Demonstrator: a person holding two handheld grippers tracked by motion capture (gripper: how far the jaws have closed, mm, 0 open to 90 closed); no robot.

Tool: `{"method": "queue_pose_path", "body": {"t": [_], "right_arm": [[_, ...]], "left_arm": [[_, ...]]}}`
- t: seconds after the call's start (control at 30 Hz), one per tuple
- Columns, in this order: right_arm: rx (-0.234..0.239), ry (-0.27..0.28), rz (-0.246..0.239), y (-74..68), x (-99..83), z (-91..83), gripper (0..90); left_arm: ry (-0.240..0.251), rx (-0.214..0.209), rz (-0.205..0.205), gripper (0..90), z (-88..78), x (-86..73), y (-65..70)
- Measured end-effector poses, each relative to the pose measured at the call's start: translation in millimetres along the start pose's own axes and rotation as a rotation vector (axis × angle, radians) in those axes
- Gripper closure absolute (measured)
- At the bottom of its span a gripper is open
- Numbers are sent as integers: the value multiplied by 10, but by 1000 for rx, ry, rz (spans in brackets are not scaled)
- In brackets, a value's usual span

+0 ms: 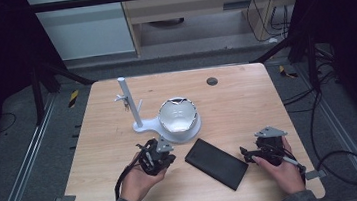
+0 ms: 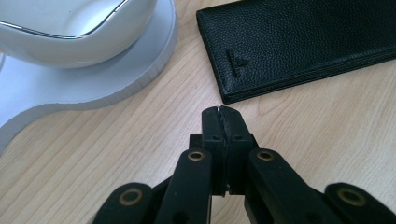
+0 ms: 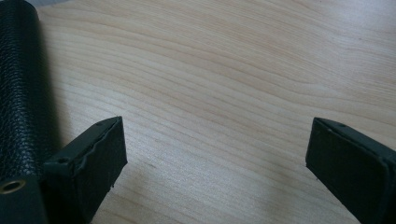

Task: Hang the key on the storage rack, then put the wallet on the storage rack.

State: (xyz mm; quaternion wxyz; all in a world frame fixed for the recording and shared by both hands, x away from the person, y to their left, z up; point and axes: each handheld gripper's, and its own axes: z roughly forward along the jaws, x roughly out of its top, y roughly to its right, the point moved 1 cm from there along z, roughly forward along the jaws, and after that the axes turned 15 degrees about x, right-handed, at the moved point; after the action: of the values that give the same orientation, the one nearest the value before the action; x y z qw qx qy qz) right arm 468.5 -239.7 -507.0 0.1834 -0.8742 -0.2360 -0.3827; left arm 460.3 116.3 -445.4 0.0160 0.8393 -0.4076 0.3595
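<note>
A long black leather wallet (image 1: 217, 163) lies flat on the wooden table (image 1: 247, 103), between my two grippers. My left gripper (image 1: 171, 158) rests low over the wood just left of the wallet. Its jaws are shut tight with nothing between them (image 2: 222, 112), and the wallet's corner (image 2: 299, 42) lies a little beyond the tips. My right gripper (image 1: 245, 154) sits at the wallet's right end, jaws wide open (image 3: 217, 149) over bare wood. The wallet's edge (image 3: 18, 84) lies just outside its left finger (image 3: 100, 154), apart from the pads.
A white bowl (image 1: 178, 114) sits on a white stand's round base (image 2: 140, 70), close behind the left gripper. The stand's upright post with pegs (image 1: 130, 103) rises further left. A dark round plug (image 1: 211, 81) lies at the table's far side. Cables trail on the floor at right.
</note>
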Motion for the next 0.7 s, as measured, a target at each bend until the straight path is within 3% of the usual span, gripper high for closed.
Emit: {"method": "queue_pose_path", "body": {"t": [0.33,0.7], "right_arm": [[-1,31,-23,-50,15,-99,60],[18,18,-27,-59,8,-97,56]], "left_arm": [[-48,-17,62,900,174,8,146],[-82,-27,68,900,298,-33,169]]}}
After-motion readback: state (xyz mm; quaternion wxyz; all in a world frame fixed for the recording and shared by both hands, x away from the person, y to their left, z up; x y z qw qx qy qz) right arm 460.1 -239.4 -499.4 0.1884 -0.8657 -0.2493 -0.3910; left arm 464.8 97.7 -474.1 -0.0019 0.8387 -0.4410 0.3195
